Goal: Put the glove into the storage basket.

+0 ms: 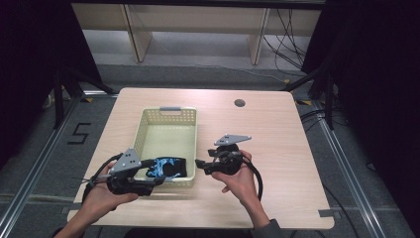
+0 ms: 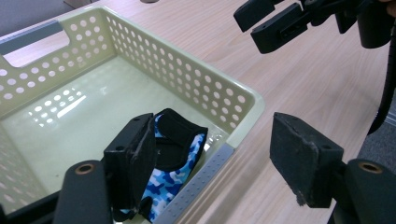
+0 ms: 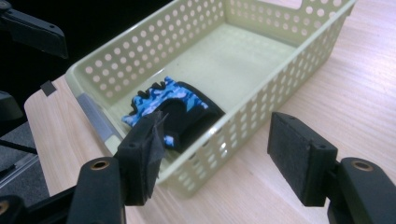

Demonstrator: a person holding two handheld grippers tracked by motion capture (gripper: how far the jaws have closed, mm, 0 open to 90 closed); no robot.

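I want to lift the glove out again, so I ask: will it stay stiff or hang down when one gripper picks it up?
The glove is probably floppy: it lies crumpled in the basket. It looks like thin fabric, so likely light. A grip at one edge would probably let the rest hang.

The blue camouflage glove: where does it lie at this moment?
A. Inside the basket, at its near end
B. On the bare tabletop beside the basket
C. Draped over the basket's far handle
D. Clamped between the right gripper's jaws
A. The glove rests on the floor of the basket at the end nearest the person, and both grippers' jaws stand open and apart from it.
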